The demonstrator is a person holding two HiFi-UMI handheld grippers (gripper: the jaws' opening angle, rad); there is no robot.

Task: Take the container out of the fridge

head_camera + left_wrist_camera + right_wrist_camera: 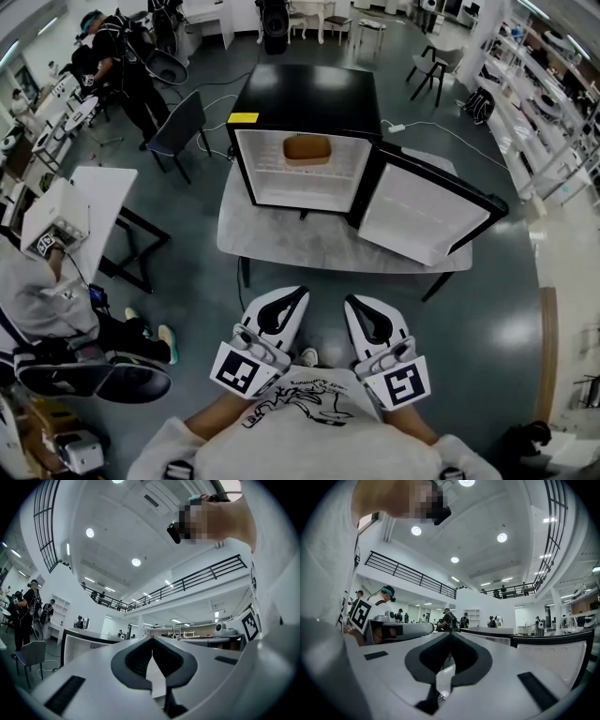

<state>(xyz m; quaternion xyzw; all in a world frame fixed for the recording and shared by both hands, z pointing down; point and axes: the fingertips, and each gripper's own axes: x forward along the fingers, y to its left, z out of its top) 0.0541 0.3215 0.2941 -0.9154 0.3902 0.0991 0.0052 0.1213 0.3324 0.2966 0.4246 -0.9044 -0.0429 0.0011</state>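
My left gripper (296,294) and right gripper (355,303), jaws pressed together and empty, face open floor (328,283) before the near edge of the surface (272,240); fridge door (424,214) stands wide, container (307,149) inside.

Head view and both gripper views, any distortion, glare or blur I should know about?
Head view: fisheye bends the room's edges, the light is even, and the container inside the open fridge shows clearly. Left gripper view: black circular vignette, bright ceiling lamps flaring slightly. Right gripper view: same vignette and lamp flare; both gripper views carry a mosaic patch at top.
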